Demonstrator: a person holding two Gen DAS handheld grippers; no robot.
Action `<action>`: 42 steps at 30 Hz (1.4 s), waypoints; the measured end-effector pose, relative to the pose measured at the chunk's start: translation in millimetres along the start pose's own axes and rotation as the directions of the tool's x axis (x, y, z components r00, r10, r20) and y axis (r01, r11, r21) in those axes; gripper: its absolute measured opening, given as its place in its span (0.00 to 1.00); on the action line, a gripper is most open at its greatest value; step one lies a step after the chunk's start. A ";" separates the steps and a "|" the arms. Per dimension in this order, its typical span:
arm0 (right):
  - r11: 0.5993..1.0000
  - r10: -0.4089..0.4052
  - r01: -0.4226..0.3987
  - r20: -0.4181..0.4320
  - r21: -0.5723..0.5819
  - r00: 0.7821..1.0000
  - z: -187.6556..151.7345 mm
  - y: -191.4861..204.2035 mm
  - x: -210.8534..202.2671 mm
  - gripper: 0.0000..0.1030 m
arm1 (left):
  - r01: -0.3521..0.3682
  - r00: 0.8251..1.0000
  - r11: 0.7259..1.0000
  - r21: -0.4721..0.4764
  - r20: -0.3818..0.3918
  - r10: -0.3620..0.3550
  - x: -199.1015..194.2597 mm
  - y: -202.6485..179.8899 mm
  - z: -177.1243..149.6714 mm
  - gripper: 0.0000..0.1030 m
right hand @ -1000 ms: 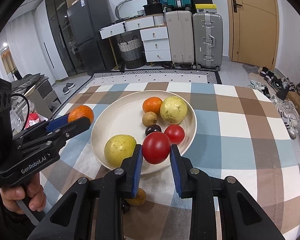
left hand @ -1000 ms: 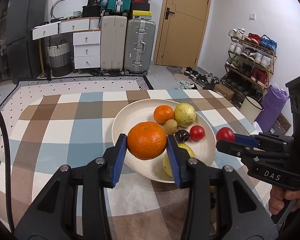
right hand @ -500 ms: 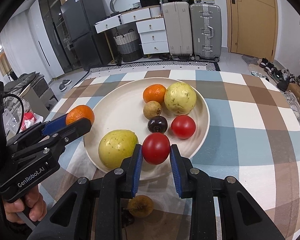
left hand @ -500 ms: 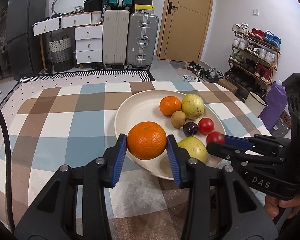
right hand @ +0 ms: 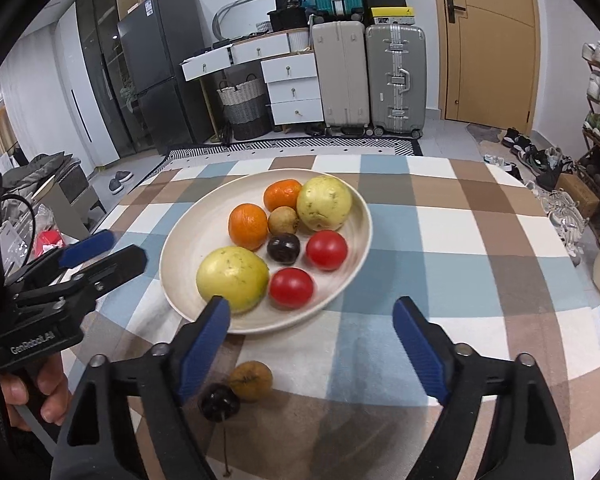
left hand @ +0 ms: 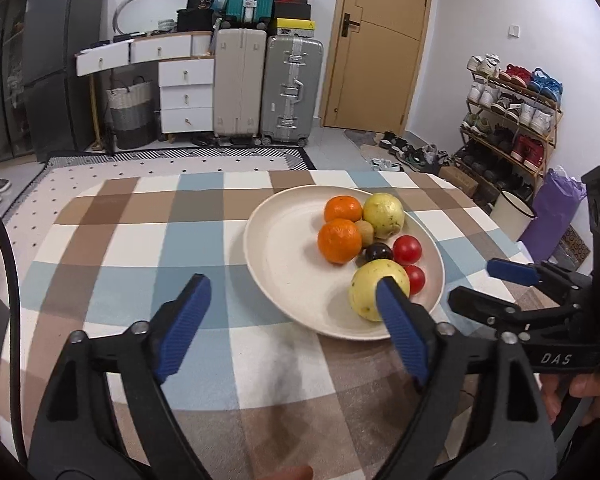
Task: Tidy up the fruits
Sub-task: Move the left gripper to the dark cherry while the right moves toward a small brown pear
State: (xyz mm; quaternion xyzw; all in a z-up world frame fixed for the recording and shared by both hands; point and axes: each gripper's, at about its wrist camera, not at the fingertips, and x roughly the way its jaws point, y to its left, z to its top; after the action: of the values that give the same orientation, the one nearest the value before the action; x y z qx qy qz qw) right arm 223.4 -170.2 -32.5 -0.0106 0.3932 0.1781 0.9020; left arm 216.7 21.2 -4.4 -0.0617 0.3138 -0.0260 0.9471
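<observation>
A cream plate point(left hand: 284, 248) point(right hand: 196, 236) on the checked tablecloth holds two oranges, two yellow guavas, two tomatoes, a dark plum and a small brown fruit. The nearer orange point(left hand: 339, 240) point(right hand: 248, 226) lies free mid-plate, ahead of my left gripper point(left hand: 290, 282) point(right hand: 122, 246). Its jaws are opening, with nothing between them. The near tomato point(right hand: 291, 287) point(left hand: 415, 278) rests by the plate's front rim, just beyond my right gripper point(right hand: 310, 304) point(left hand: 476, 280). Those jaws are opening too and are empty. The left gripper's right finger hides part of the near guava point(left hand: 374, 284).
Off the plate, a brown fruit point(right hand: 251, 380) and a dark stemmed fruit point(right hand: 219, 402) lie on the cloth under my right gripper's left finger. Past the table's far edge stand suitcases point(left hand: 268, 88), drawers and a shoe rack point(left hand: 512, 120). A hand holds each gripper handle.
Both grippers have opened. The left let go of the orange and the right let go of the tomato; both fruits now lie on the plate, farther from the fingers.
</observation>
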 end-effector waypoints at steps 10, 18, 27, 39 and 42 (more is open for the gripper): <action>0.999 -0.034 0.035 -0.028 0.030 0.999 -16.1 -16.6 -15.1 0.99 | -0.033 0.999 0.999 0.018 0.000 0.033 -29.1 -7.7 -21.2 0.99; 0.996 -0.070 0.073 -0.045 0.060 0.996 -26.1 -23.8 -18.6 0.99 | -0.002 1.000 0.998 0.064 -0.010 0.002 -38.1 -29.5 -35.2 0.99; 0.994 -0.079 0.083 -0.052 0.067 0.995 -32.9 -24.8 -23.4 0.99 | 0.033 0.999 0.994 0.100 -0.046 -0.028 -32.1 -47.3 -45.1 1.00; 0.997 -0.051 0.057 -0.099 0.050 0.994 -54.3 -29.2 -27.6 0.99 | 0.081 0.992 0.988 0.131 -0.104 -0.067 -18.7 -59.7 -53.1 0.99; 0.997 -0.052 0.057 -0.106 0.048 0.993 -58.3 -29.7 -28.0 0.99 | 0.092 0.990 0.984 0.150 -0.120 -0.075 -14.4 -64.8 -55.1 0.99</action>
State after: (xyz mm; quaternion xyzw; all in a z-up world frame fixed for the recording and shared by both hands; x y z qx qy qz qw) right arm 174.4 -216.0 -56.4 -0.0079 0.4438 0.1426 0.8847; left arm 171.6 -47.3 -31.1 0.0009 0.3613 -0.0935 0.9277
